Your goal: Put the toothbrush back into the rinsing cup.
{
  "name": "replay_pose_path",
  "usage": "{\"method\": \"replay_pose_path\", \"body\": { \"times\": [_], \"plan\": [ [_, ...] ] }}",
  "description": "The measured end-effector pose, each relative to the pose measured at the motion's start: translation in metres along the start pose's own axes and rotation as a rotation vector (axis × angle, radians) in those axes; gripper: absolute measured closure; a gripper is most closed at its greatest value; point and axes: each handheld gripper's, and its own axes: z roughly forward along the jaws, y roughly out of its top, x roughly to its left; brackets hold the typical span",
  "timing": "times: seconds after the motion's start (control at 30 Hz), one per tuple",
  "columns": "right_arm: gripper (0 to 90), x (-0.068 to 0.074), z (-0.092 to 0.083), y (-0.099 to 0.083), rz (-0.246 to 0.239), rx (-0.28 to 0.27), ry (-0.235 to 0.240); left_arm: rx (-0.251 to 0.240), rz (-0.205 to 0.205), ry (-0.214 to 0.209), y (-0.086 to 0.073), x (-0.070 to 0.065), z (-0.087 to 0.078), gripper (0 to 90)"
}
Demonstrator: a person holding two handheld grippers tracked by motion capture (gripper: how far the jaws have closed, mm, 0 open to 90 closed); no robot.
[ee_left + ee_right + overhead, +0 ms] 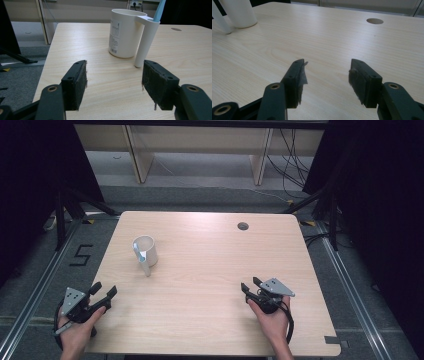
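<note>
Left gripper (pixel 113 77) jaws apart, aimed at white mug (pixel 125 32); right gripper (pixel 325 80) likewise apart. Mug possibly tipped if handle (pixel 145 42) clipped.

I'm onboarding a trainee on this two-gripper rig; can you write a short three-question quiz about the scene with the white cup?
1. True or false: the left gripper is shut on the white cup.
2. What stands in the cup's side tube? A) a light blue stick B) a spoon C) nothing
3. Which gripper is nearer the cup?

Key
1. False: its jaws stand open, short of the cup.
2. A: a light blue stick.
3. The left; the right gripper is across the table.
</note>
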Motion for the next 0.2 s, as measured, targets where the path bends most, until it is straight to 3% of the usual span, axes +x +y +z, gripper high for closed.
{"method": "replay_pose_path", "body": {
  "times": [0.03,0.1,0.2],
  "plan": [
    [47.0,-0.0005,0.0003,-0.0004,-0.004,-0.004,-0.001,0.014,0.007,0.008,0.0001,-0.0001,-0.0017,35.9],
    [46.9,-0.0016,-0.0005,-0.0004,-0.006,0.011,0.009,-0.014,0.008,-0.003,-0.0008,0.0006,-0.0001,35.8],
    [46.8,-0.0025,0.0011,-0.0018,-0.002,0.003,0.008,-0.012,0.014,0.01,0.0001,0.0004,-0.0023,35.9]
  ]
}}
